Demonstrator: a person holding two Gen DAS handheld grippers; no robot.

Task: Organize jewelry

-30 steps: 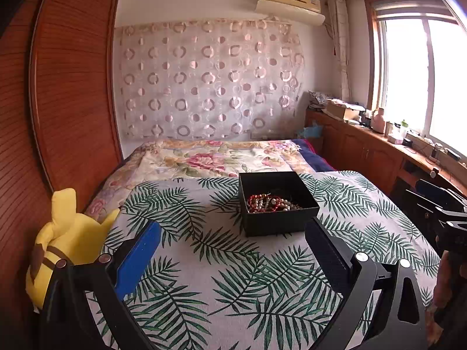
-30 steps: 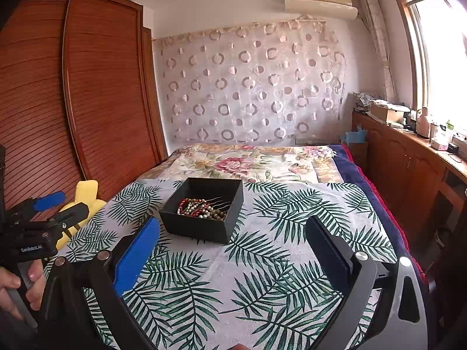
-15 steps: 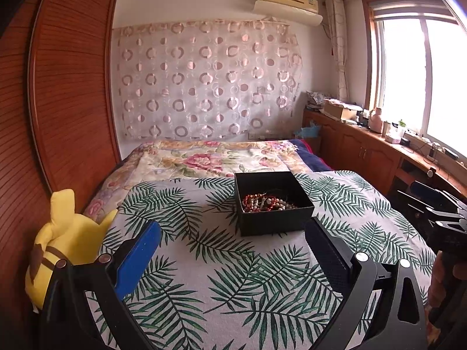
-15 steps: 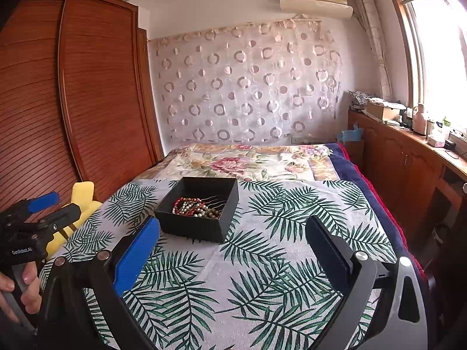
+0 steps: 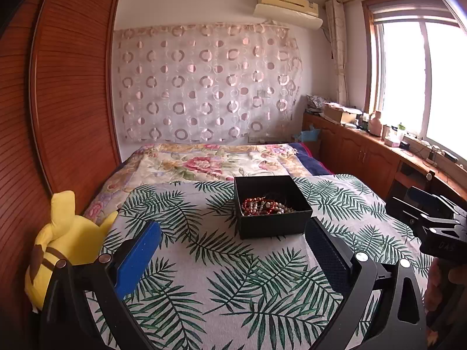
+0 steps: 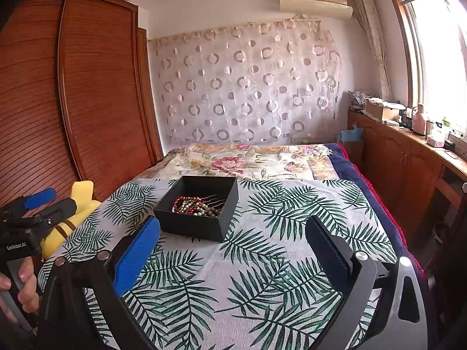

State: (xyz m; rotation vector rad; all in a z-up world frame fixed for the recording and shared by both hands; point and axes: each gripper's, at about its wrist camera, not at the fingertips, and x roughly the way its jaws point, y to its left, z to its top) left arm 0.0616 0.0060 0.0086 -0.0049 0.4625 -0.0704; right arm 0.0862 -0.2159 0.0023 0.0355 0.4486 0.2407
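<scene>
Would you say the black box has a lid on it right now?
No, the box is open at the top, with beads showing inside it on the leaf-print cloth.

Both cameras looked forward along their own gripper fingers, low over the near end of the bed [image 5: 233,285], toward the curtained wall [image 5: 204,81]; the left wrist view sat further left, with the black box [image 5: 273,224] ahead and slightly right; the right wrist view sat further right, with the box [image 6: 192,227] ahead and left; both shared the bed, box, wardrobe [image 6: 87,102] and window side; each caught the other gripper at its edge.
</scene>
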